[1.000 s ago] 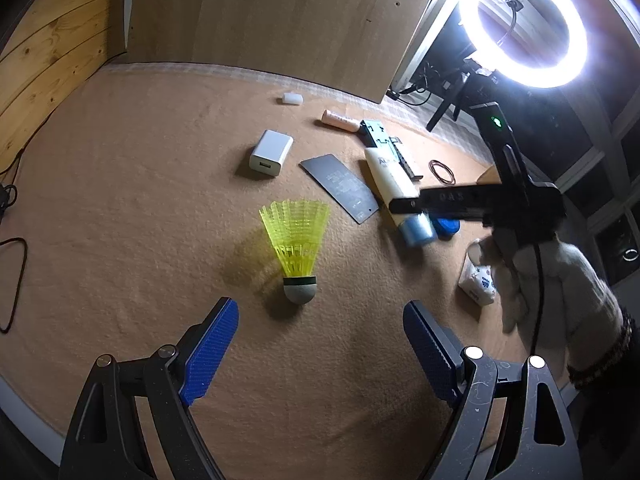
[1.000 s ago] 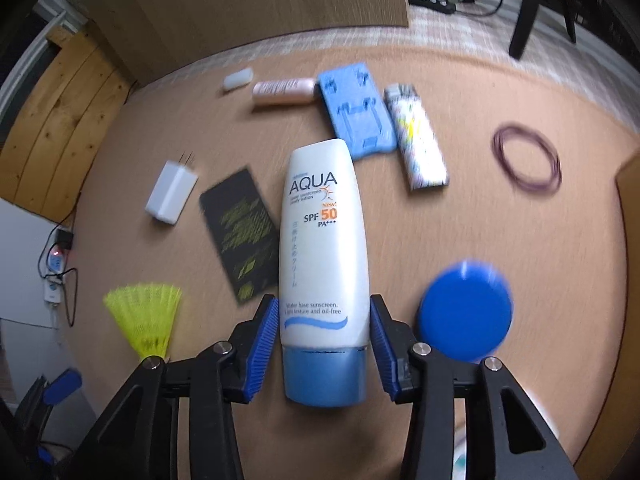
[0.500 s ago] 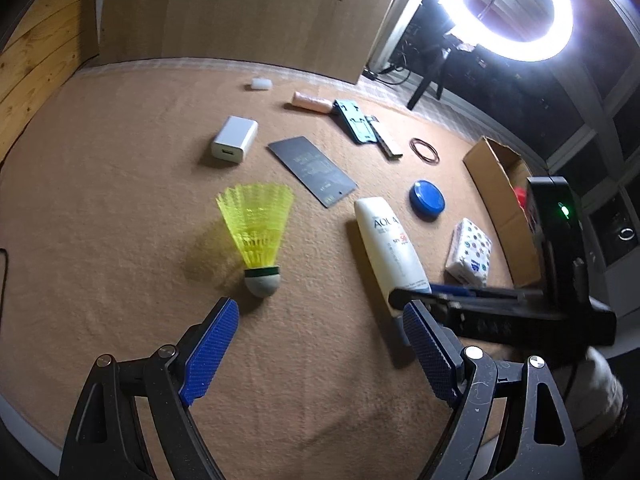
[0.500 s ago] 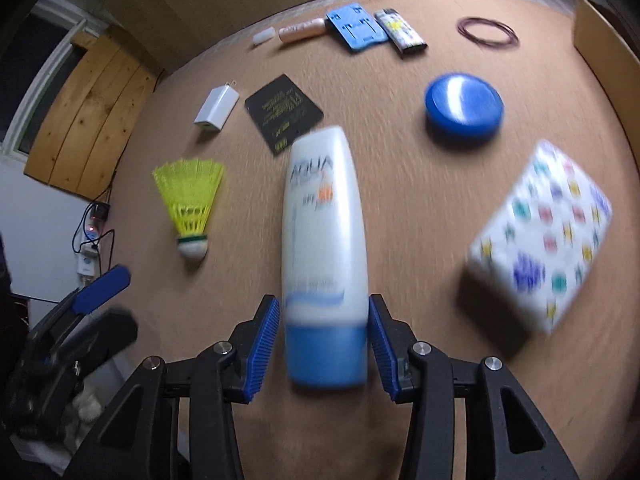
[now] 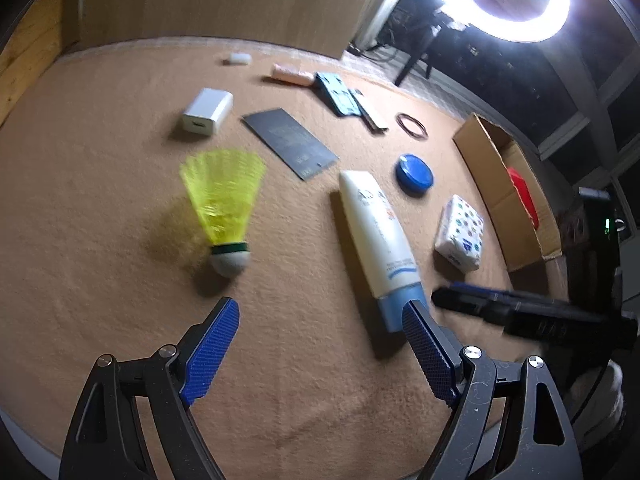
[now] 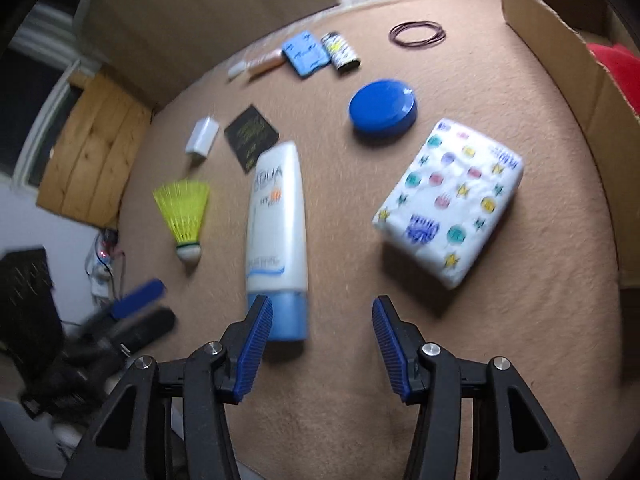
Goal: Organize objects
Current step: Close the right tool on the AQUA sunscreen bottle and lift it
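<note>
Sunscreen tube now outside, left of opening right jaws.

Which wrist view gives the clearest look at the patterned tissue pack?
The right wrist view: the tissue pack lies large and near, its patterned top fully in sight. The left wrist view shows it small and foreshortened beside the cardboard box.

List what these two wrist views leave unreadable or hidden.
- Cardboard box contents: both views, walls and frame edge hide all but something red.
- Sunscreen tube small print: motion blur, right wrist view.
- Black card text: too small, blurred.
- Right gripper: left wrist view, blurred, one finger only.
</note>
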Demonstrator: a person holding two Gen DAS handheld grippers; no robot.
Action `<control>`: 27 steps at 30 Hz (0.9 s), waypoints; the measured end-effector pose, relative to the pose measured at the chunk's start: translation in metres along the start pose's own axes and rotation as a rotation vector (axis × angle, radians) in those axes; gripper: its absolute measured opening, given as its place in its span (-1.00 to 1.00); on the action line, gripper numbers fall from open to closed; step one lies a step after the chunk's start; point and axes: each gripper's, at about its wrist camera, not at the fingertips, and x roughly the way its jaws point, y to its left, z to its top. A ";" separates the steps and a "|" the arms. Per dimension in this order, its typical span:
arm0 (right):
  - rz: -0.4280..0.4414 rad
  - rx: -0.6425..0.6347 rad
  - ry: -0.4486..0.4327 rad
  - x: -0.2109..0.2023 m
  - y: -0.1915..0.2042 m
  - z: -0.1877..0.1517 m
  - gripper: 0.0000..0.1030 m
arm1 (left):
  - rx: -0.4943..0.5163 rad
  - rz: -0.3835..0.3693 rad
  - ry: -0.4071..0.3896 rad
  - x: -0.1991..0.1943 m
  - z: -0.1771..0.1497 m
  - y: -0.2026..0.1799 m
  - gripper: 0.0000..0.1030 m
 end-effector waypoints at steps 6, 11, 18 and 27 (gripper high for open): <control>0.064 -0.005 0.012 0.001 0.006 0.018 -0.06 | 0.058 -0.053 0.042 0.022 0.002 -0.028 0.62; 0.083 -0.013 0.045 0.011 0.011 0.028 -0.06 | 0.055 -0.086 0.069 0.036 0.007 -0.038 0.62; 0.068 -0.043 0.086 0.026 0.017 0.038 -0.06 | 0.044 -0.095 0.091 0.051 0.013 -0.043 0.53; 0.051 -0.083 0.134 0.041 0.023 0.041 -0.05 | 0.019 -0.125 0.119 0.062 0.017 -0.041 0.24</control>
